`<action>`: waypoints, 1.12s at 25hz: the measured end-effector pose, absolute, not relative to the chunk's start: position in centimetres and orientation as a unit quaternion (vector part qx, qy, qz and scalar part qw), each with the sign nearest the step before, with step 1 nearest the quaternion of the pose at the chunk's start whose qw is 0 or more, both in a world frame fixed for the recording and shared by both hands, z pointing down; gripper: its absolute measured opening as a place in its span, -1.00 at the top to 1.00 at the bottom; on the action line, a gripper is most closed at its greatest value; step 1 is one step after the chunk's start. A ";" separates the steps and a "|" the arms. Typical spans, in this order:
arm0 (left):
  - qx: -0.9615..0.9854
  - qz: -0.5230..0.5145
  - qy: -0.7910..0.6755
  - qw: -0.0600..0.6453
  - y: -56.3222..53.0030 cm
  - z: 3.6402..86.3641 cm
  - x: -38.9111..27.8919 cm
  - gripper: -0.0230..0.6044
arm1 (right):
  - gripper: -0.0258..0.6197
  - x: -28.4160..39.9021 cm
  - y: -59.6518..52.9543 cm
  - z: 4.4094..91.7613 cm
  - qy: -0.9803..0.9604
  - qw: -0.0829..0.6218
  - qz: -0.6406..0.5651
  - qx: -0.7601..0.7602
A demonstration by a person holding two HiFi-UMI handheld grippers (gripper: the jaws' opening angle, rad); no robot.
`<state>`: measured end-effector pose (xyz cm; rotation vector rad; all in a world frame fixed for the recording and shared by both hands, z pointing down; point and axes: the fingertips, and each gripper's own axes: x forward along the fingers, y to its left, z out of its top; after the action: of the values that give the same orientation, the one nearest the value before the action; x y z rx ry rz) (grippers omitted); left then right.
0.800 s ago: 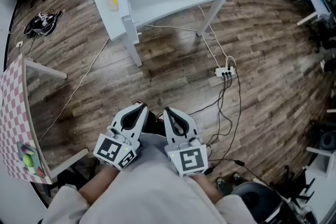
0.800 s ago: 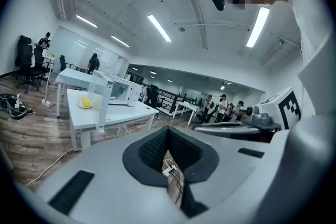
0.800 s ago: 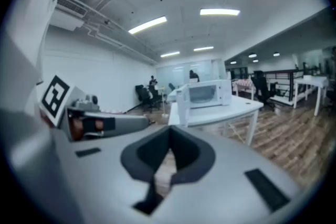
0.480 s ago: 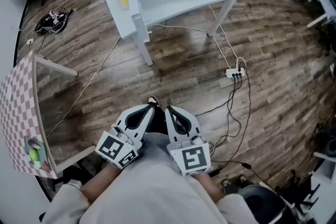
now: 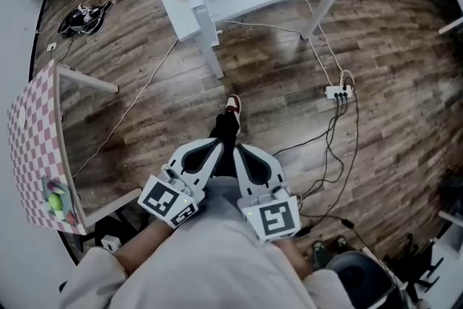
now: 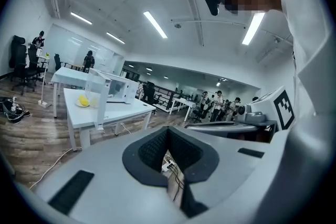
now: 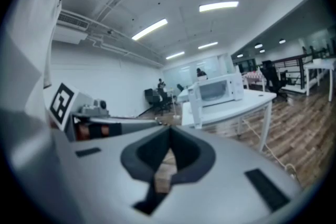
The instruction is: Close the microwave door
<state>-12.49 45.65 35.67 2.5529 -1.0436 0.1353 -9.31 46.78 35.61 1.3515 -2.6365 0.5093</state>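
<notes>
Well beyond the right gripper (image 7: pixel 169 131) stands the microwave (image 7: pixel 218 89).

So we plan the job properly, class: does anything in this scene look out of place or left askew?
Yes. The door stands swung wide open instead of shut against the microwave. On the wooden floor, a power strip lies with loose cables trailing from it, which looks like a trip hazard.
</notes>
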 end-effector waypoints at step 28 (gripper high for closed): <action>0.893 0.022 -0.408 0.186 35.1 34.8 -12.1 0.88 | 0.85 -5.8 36.7 36.2 -0.857 0.078 0.186 0.475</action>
<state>-12.09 35.10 34.80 2.5158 -1.1494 0.0608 -5.85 36.69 36.20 1.4220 -2.5653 0.5560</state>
